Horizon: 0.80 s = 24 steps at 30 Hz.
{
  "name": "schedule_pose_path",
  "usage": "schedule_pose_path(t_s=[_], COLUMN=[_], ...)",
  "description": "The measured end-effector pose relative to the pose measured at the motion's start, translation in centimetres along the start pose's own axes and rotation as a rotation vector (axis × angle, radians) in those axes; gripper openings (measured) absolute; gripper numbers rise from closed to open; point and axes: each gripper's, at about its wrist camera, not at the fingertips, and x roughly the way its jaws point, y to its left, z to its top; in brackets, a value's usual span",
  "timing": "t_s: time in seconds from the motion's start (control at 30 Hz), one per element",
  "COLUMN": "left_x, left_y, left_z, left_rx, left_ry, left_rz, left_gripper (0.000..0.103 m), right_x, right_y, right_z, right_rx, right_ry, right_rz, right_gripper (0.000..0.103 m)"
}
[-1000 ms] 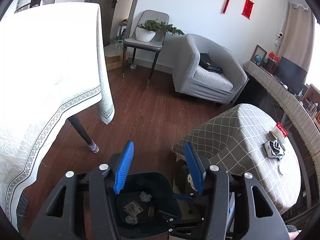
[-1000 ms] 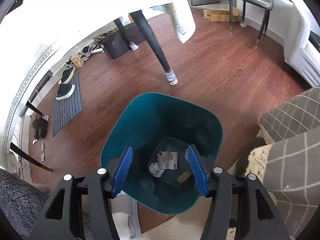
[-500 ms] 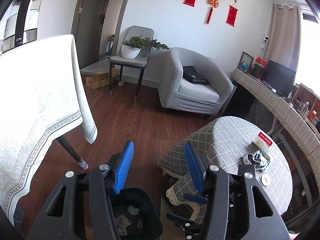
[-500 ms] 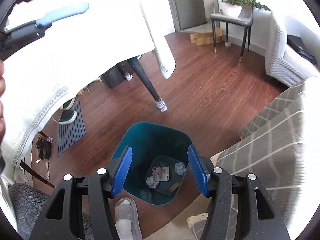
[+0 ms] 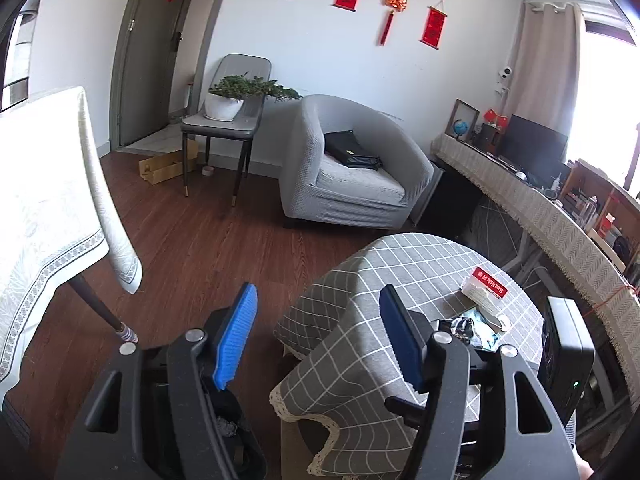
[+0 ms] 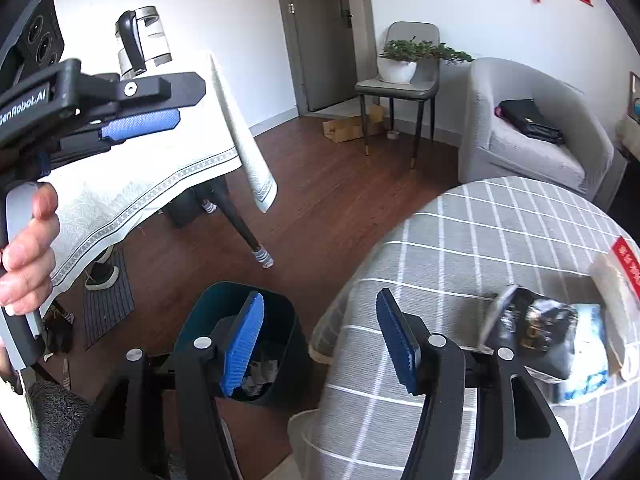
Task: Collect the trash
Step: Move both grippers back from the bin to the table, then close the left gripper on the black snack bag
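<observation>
Right wrist: both tools gape empty, left tool (image 5: 318,336) just widened; checked tablecloth (image 6: 460,240), wood floor (image 6: 340,200).

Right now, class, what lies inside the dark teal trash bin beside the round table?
Inside the trash bin, crumpled paper scraps lie at the bottom. The right gripper finger covers part of the opening, so the rest of its contents cannot be seen.

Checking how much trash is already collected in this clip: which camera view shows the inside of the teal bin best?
The right wrist view. There the teal bin stands on the floor beside the checked table, its open mouth showing crumpled paper inside. In the left wrist view the bin is mostly hidden behind the gripper body, with only one crumpled scrap visible.
</observation>
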Motion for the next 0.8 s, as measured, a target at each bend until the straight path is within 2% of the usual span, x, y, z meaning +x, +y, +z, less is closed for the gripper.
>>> schedule_pose_path(t_s=[0.17, 0.3, 0.47, 0.67, 0.8], left_x=[2.5, 4.6, 7.1, 10.3, 11.8], left_y=[-4.1, -7.4, -10.6, -12.7, -13.6], left_z=[-0.9, -1.9, -3.4, -4.9, -5.5], left_rx=[0.013, 0.060, 0.086, 0.047, 0.035], left_ry=[0.041, 0.072, 0.125, 0.196, 0.211], left_rz=[-0.069, -0.073, -0.099, -0.133, -0.128], left_gripper=[0.070, 0.079, 0.084, 0.086, 0.089], right_x=[-3.2, -5.7, -8.5, -10.8, -11.8], right_y=[-4.3, -8.1, -12.1, -15.8, -17.9], right_z=[-1.3, -2.6, -3.9, -5.8, -7.3], right_rx=[0.056, 0.109, 0.165, 0.224, 0.261], right_ry=[-0.031, -0.052, -0.076, -0.087, -0.082], right_rz=[-0.066, -0.118, -0.165, -0.185, -0.192], right_gripper=[0.063, 0.066, 0.072, 0.081, 0.082])
